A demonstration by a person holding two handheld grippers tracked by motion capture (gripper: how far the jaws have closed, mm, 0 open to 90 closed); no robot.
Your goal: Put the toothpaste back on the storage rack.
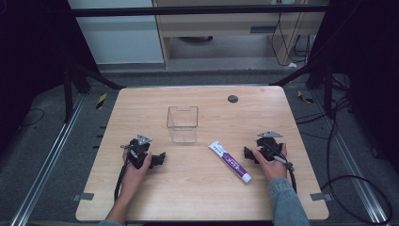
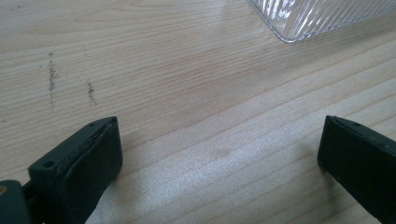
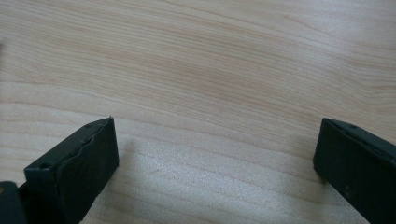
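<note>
We see a pale wood-grain table (image 1: 197,188), a clear ribbed container (image 1: 182,124), and a white toothpaste tube (image 1: 230,161) with a purple band. Both tongs, left (image 1: 160,159) and right (image 1: 248,153), are black, each topped with a grey plate. One sleeve (image 1: 284,202) is blue-grey.

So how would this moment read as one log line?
left gripper: open, empty | right gripper: open, empty | toothpaste tube: flat on table | clear box: upright

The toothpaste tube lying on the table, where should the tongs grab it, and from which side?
Probably across the middle of the toothpaste tube, coming straight down from above. It lies flat on the table, slanting from its white end down to its cap, so only its long sides offer a pinch. The right tongs sit open just beside it and look the handiest; they would likely need turning so the jaws straddle the slant.
</note>
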